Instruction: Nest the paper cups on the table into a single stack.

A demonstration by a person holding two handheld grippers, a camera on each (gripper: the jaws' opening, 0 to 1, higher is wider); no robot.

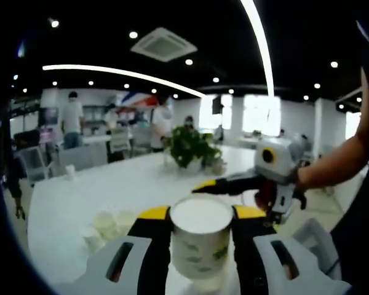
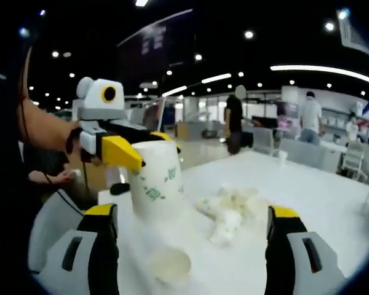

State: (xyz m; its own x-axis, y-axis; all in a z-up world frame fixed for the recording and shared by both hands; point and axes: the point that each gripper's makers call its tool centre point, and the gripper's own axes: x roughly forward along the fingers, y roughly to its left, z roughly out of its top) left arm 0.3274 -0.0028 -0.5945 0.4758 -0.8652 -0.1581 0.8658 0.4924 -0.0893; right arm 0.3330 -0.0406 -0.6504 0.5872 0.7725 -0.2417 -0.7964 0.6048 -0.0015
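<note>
In the left gripper view, the left gripper (image 1: 202,236) has its two yellow-tipped fingers (image 1: 152,215) closed against the sides of a white paper cup with green leaf print (image 1: 202,243), held upright between them, its open mouth facing up. Just beyond and to the left of those fingers, a blurred cluster of pale paper cups (image 1: 104,227) sits on the long white worktop (image 1: 111,184). Further along the worktop, straight ahead of the fingers, stands a green leafy plant in a pot (image 1: 189,147). The right gripper (image 1: 209,185) reaches in from the right, its yellow-tipped fingers pointing toward the held cup from just beyond its rim.

In the right gripper view, the right gripper (image 2: 194,230) has its fingers (image 2: 101,212) spread wide apart with nothing between them. The left gripper (image 2: 138,160) comes in from the left, pinching the printed cup (image 2: 155,181), which stands ahead of the right gripper's left finger. Between the right gripper's fingers and a little ahead lies the loose heap of pale cups (image 2: 230,212); whether they touch one another cannot be told through the blur. Nearer, low between the fingers, a single pale cup (image 2: 169,267) rests with its mouth visible. People stand in the far background behind both worktop ends.
</note>
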